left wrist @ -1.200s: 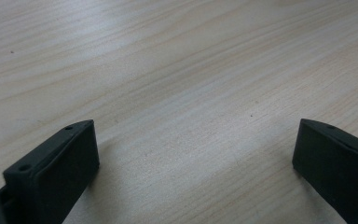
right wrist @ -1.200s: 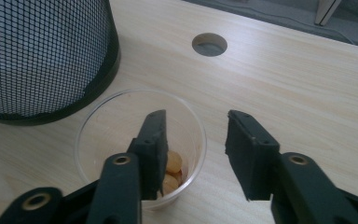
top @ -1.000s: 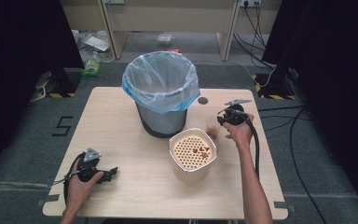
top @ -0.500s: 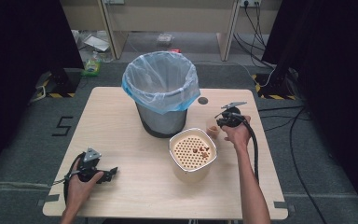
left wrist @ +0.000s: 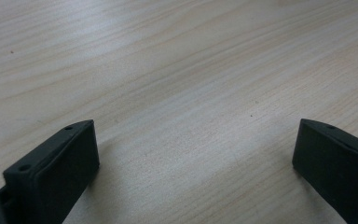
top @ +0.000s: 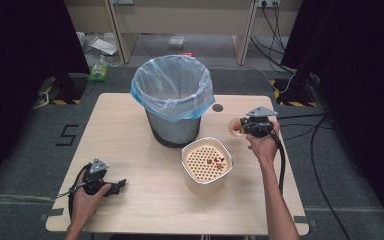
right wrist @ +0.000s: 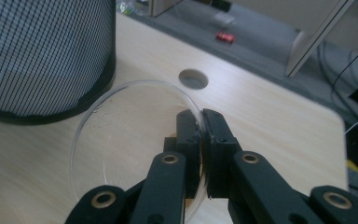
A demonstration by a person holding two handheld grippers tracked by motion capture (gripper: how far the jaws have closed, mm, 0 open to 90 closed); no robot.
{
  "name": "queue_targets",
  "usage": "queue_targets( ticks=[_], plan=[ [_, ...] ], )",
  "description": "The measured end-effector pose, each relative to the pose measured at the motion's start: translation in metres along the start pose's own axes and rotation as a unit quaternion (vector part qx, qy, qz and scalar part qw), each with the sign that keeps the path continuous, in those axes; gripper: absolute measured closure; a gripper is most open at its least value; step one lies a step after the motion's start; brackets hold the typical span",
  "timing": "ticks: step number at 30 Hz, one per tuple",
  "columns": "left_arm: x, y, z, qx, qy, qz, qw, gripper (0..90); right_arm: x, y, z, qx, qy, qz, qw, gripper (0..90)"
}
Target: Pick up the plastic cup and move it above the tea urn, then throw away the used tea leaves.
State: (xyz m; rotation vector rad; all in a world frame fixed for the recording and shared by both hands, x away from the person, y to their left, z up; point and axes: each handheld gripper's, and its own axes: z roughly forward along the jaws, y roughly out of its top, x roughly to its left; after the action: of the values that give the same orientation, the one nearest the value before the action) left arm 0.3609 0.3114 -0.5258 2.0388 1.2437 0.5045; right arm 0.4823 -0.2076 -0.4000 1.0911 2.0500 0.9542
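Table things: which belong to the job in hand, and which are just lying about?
In use:
- clear dish, pinched in the right gripper
- strainer tub holding scraps
- lined bin

Lying about:
- left gripper, resting open
- floor clutter

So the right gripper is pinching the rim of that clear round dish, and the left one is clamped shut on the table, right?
Not quite. The left gripper isn't shut: the left gripper view shows its two black jaws standing wide apart over bare table, nothing between them. The rest holds: the right gripper is closed on the rim of the clear round dish.
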Motion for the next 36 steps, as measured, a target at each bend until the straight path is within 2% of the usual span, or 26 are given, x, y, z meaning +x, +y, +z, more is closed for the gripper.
queue_targets(
  ticks=[6, 10, 15, 21, 25, 29, 33, 36],
  plan=[
    [0.0, 0.0, 0.0, 0.0, 0.0, 0.001, 1.0, 0.0, 0.004, 0.007, -0.014, -0.035, -0.032, -0.033, 0.9984, 86.5],
    [0.0, 0.0, 0.0, 0.0, 0.0, 0.001, 1.0, 0.0, 0.01, 0.013, -0.025, -0.058, -0.038, -0.052, 0.9962, 86.5],
    [0.0, 0.0, 0.0, 0.0, 0.0, 0.001, 1.0, 0.0, 0.024, 0.021, -0.039, -0.085, -0.047, -0.088, 0.9914, 86.4],
    [0.0, 0.0, 0.0, 0.0, 0.0, 0.001, 1.0, 0.0, 0.039, 0.027, -0.056, -0.124, -0.055, -0.11, 0.9846, 86.4],
    [0.0, 0.0, 0.0, 0.0, 0.0, 0.001, 1.0, 0.0, 0.049, 0.027, -0.067, -0.146, -0.07, -0.137, 0.9773, 86.3],
    [0.0, 0.0, 0.0, 0.0, 0.0, 0.001, 1.0, 0.0, 0.061, 0.023, -0.074, -0.161, -0.076, -0.166, 0.97, 86.4],
    [0.0, 0.0, 0.0, 0.0, 0.0, 0.0, 1.0, 0.0, 0.074, 0.019, -0.08, -0.175, -0.087, -0.196, 0.961, 86.4],
    [0.0, 0.0, 0.0, 0.0, 0.0, 0.001, 1.0, 0.0, 0.085, 0.016, -0.083, -0.187, -0.098, -0.225, 0.9512, 86.4]
  ],
)
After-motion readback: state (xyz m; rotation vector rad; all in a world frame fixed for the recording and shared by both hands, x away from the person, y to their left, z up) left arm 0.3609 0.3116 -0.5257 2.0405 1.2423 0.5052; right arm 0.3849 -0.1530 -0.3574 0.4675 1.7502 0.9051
